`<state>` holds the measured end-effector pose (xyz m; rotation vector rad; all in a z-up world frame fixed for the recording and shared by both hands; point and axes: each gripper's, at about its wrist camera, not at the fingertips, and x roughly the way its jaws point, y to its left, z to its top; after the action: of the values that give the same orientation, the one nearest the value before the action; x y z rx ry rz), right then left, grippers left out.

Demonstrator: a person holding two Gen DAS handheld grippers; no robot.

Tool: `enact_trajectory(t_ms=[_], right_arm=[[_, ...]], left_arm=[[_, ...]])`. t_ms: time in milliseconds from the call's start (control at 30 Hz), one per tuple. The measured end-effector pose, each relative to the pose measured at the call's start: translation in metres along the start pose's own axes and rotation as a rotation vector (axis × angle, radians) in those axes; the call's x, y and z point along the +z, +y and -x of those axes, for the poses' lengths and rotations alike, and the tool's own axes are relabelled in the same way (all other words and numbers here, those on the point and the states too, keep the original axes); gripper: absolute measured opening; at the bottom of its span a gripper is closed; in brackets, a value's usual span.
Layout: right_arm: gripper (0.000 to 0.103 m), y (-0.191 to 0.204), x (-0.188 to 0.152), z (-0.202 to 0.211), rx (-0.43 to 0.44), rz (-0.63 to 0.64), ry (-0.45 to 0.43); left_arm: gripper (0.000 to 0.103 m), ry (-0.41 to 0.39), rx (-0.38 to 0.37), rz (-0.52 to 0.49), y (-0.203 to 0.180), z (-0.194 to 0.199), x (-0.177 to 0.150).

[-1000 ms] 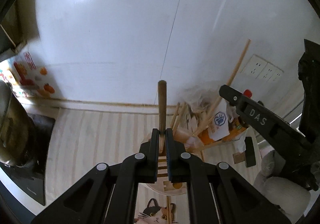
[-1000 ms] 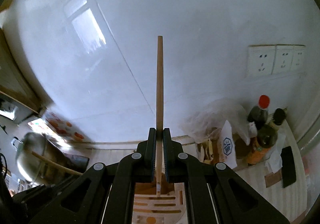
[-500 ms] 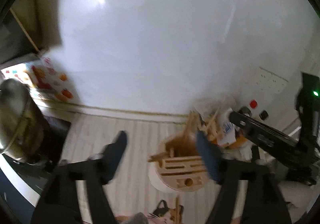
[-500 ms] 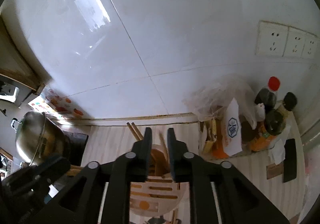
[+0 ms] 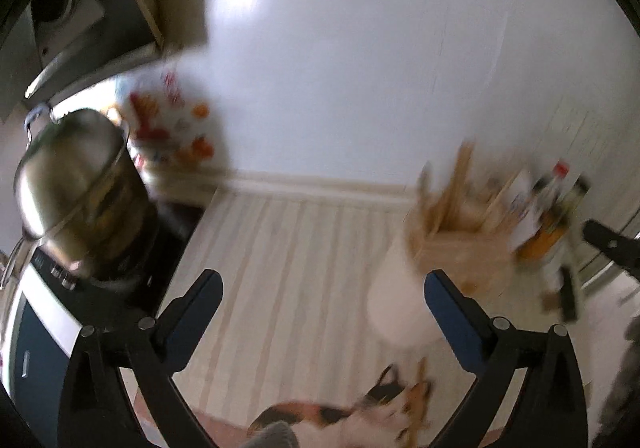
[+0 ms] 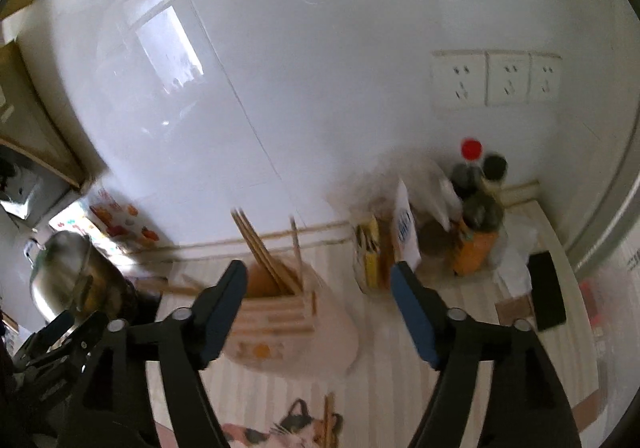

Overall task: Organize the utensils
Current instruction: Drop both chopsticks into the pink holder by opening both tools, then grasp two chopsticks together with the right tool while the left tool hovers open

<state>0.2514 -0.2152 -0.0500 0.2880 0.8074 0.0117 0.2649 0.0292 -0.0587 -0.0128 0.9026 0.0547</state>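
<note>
Both hand-held grippers [image 5: 323, 294] [image 6: 318, 282] released chopsticks [image 6: 264, 252], opening, tilted down

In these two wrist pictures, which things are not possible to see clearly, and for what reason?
- Left wrist view: the utensil holder and the bottles are smeared by motion blur; the count of sticks cannot be told.
- Left wrist view: the cat-print mat is cut off by the bottom edge.
- Right wrist view: the holder's left side is hidden behind the right gripper finger.
- Right wrist view: the bottle labels are too blurred to read.

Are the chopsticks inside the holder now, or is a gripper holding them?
Inside. The chopsticks stand leaning in the holder. The right gripper is opening with nothing between its jaws.
</note>
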Motion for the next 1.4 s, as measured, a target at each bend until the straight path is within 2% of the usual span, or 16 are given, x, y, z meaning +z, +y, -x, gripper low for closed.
enact_trajectory(t_ms=[133,333,400,500,700,733,767,800,967,1067,1133,1200,1400], right_arm=[[0.083,-0.011,-0.045,-0.02,-0.047,0.007,0.087],[0.081,-0.027,-0.141,-0.093,-0.103,-0.003,0.368],[0.066,-0.031,-0.173,-0.118,-0.111,-0.021,0.459],[0.051,-0.036,-0.214,-0.148,-0.105,-0.058,0.571],[0.031,-0.03,-0.249,-0.174,-0.104,-0.03,0.657],[0.025,-0.025,-0.251,-0.173,-0.118,0.001,0.642],[0.009,-0.021,-0.252,-0.173,-0.112,0.027,0.636],[0.001,-0.018,-0.254,-0.175,-0.132,0.051,0.648],[0.0,-0.009,-0.268,-0.178,-0.176,0.152,0.646],[0.001,-0.027,-0.274,-0.177,-0.086,0.006,0.667],[0.004,-0.036,-0.276,-0.175,-0.023,-0.044,0.67],[0.016,-0.038,-0.28,-0.177,0.023,-0.046,0.688],[0.017,-0.023,-0.283,-0.191,-0.002,-0.011,0.722]], left_arm=[[0.103,0.149,0.078,-0.022,0.007,-0.05,-0.05],[0.103,0.37,0.151,-0.086,0.008,-0.123,-0.13],[0.103,0.425,0.164,-0.098,0.008,-0.14,-0.15],[0.103,0.48,0.179,-0.116,0.007,-0.157,-0.173],[0.103,0.513,0.194,-0.133,0.007,-0.165,-0.196],[0.103,0.514,0.193,-0.133,0.006,-0.163,-0.195],[0.103,0.513,0.19,-0.132,0.008,-0.166,-0.193],[0.103,0.511,0.187,-0.133,0.007,-0.166,-0.192],[0.103,0.51,0.173,-0.13,0.004,-0.162,-0.189],[0.103,0.51,0.18,-0.119,0.009,-0.163,-0.188],[0.103,0.524,0.186,-0.107,0.014,-0.166,-0.189],[0.103,0.536,0.187,-0.098,0.018,-0.169,-0.189],[0.103,0.539,0.186,-0.11,0.021,-0.173,-0.188]])
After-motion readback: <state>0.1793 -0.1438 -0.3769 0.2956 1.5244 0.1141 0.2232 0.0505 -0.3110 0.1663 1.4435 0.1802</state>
